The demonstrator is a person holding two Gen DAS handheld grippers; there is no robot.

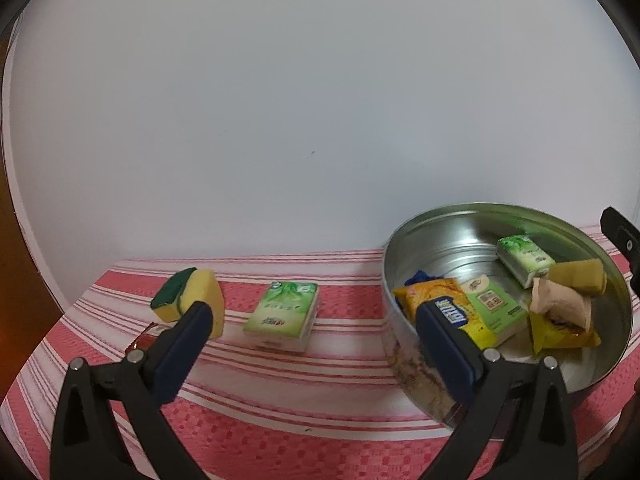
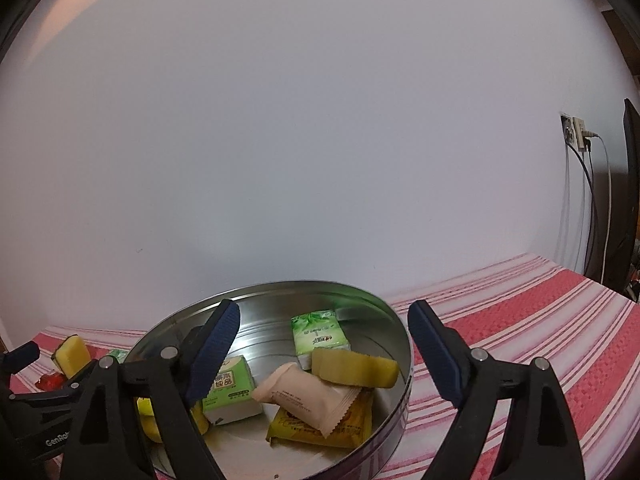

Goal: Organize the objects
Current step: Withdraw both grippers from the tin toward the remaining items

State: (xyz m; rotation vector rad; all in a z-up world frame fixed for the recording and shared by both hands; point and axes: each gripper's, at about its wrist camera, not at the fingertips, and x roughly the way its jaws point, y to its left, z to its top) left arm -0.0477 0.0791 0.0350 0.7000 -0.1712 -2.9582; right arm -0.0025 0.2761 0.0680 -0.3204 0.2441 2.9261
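Observation:
A round metal tin [image 1: 424, 240] stands on the red striped cloth. It holds a green tissue pack [image 2: 320, 332], a yellow sponge [image 2: 354, 368], a beige snack packet [image 2: 304, 400], a yellow packet [image 2: 320, 428] and a second tissue pack [image 2: 228, 392]. My right gripper [image 2: 323, 312] hovers over the tin, open, gripping nothing. Left of the tin, another green tissue pack [image 1: 282, 314] lies on the cloth, and beside it a yellow and green sponge [image 1: 188, 296]. My left gripper [image 1: 314, 314] is open just short of that pack, its right finger in front of the tin.
A small red wrapped sweet [image 2: 50, 380] lies near the sponge at the cloth's left end. A white wall rises right behind the table. A wall socket with hanging cables [image 2: 576, 132] and a dark upright object stand at the far right.

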